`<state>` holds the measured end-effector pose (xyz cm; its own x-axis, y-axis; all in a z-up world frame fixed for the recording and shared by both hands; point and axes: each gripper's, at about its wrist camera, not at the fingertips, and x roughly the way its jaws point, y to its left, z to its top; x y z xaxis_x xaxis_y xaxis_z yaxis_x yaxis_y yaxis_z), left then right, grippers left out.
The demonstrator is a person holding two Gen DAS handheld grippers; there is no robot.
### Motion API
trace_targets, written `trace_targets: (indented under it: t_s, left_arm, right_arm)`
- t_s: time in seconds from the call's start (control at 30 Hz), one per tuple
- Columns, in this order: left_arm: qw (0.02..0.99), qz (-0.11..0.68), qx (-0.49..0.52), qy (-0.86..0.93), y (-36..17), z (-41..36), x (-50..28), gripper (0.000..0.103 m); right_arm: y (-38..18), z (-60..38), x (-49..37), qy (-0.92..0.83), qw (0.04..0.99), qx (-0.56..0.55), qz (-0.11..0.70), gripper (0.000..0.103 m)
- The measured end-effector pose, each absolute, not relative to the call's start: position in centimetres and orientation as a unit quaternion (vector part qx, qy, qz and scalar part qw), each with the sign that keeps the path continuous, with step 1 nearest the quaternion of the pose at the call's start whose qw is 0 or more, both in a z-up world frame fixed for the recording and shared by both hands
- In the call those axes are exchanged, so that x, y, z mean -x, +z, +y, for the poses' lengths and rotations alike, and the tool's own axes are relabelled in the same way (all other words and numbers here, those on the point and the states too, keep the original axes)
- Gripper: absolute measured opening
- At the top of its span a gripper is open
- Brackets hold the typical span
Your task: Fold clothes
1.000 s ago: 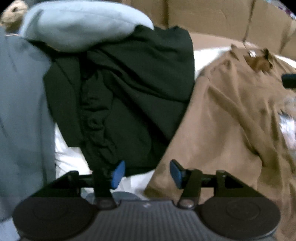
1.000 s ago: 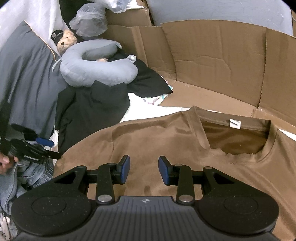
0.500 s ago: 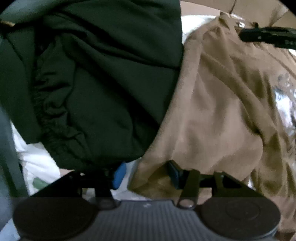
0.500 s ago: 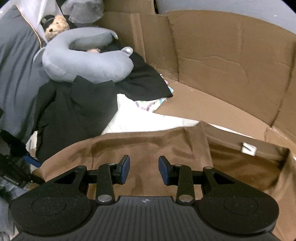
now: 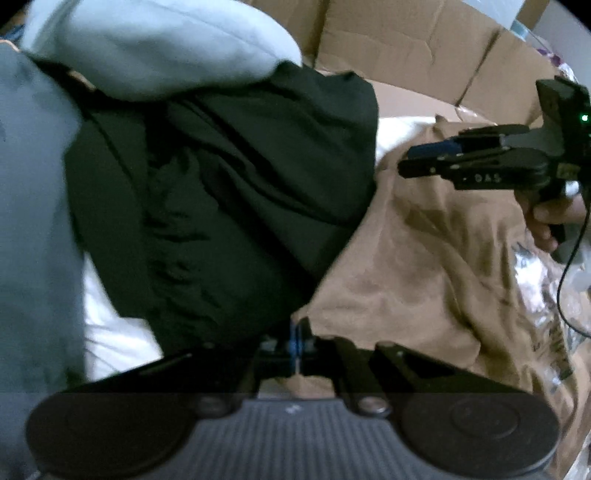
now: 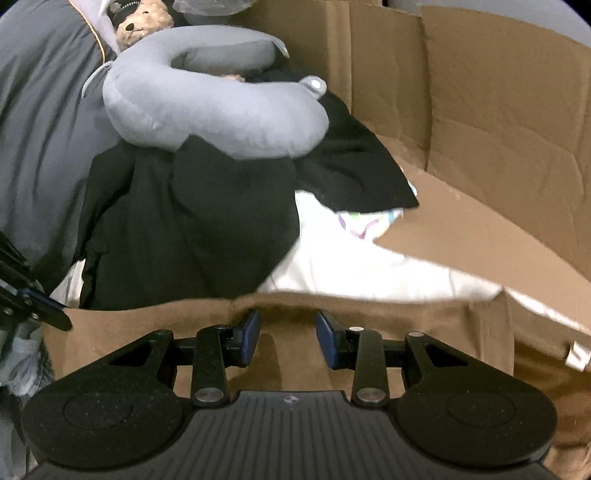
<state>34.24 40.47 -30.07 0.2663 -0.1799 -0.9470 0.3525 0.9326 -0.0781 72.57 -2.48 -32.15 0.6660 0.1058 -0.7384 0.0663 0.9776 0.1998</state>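
Brown shirt (image 5: 424,280) in left gripper (image 5: 296,341)

The brown T-shirt (image 6: 295,354) is soft, matt knit cloth. The black garment (image 6: 192,229) looks smooth and dull. The grey U-shaped neck pillow (image 6: 221,110) is fleecy. The tan cardboard walls (image 6: 480,110) are matt, creased paperboard.

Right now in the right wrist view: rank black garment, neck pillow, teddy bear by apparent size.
1. black garment
2. neck pillow, closer in size than it seems, since part of the garment lies under it
3. teddy bear, smallest, though farthest and partly hidden
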Motion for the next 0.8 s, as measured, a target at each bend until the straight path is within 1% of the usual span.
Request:
trace_targets:
  t_s: [0.17, 0.4, 0.5, 0.53, 0.63, 0.8]
  left_arm:
    - [0.797, 0.582, -0.081, -0.142, -29.9, 41.1, -34.6, 0.001]
    - [0.801, 0.582, -0.082, -0.113, -31.0, 42.0, -35.9, 0.001]
    - [0.799, 0.59, -0.071, -0.096, -31.5, 42.3, -36.8, 0.002]
    - [0.798, 0.591, -0.071, -0.094, -31.5, 42.3, -36.7, 0.003]
    - [0.807, 0.581, -0.067, -0.079, -30.6, 42.3, -35.8, 0.013]
    - [0.83, 0.553, -0.055, -0.055, -27.9, 41.9, -33.6, 0.015]
  right_arm:
    - [-32.4, -2.5, -74.5, 0.003, 0.905, -0.105, 0.413, 0.041]
    - [-33.0, -2.6, -76.1, -0.004, 0.902, -0.099, 0.421, 0.041]
    - [-32.4, -2.8, -75.8, -0.013, 0.902, -0.109, 0.418, 0.041]
    - [-32.1, -2.8, -75.4, -0.016, 0.902, -0.116, 0.415, 0.041]
    - [-30.8, -2.2, -73.4, -0.009, 0.908, -0.119, 0.402, 0.041]
    - [-29.3, -0.8, -69.1, 0.018, 0.913, -0.122, 0.388, 0.041]
